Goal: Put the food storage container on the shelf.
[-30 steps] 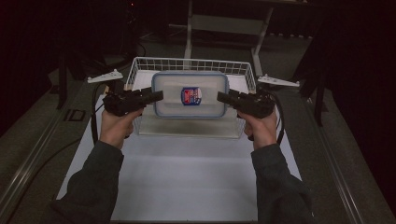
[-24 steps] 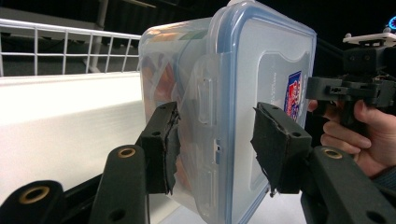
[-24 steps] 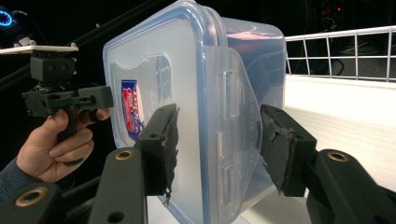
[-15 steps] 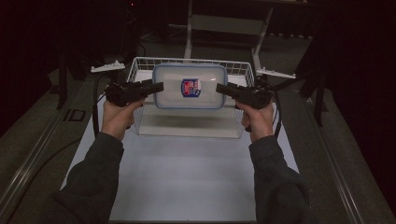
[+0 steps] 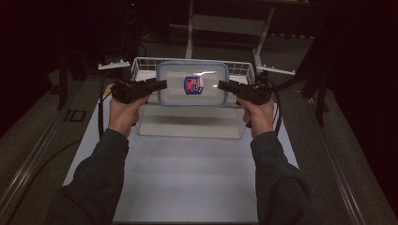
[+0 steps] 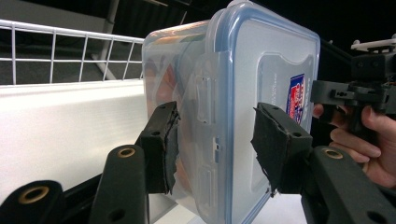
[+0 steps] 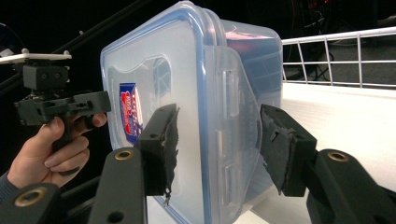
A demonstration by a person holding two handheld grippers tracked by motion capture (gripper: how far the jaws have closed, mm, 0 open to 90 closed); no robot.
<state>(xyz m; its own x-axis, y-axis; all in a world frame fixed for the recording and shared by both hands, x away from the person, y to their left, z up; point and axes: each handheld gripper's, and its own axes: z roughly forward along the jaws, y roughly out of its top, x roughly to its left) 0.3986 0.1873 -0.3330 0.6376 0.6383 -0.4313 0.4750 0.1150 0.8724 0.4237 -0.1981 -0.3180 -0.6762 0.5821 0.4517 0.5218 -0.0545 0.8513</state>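
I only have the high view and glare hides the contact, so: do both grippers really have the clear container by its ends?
Observer: Yes. In the left gripper view, the left gripper presses its pads on the top and underside of the container, across one short end.
Operator: And the right?
Observer: The right gripper clamps the opposite end the same way.
Operator: Is it latched?
Observer: At that end the clip flap lies folded flat against the wall.
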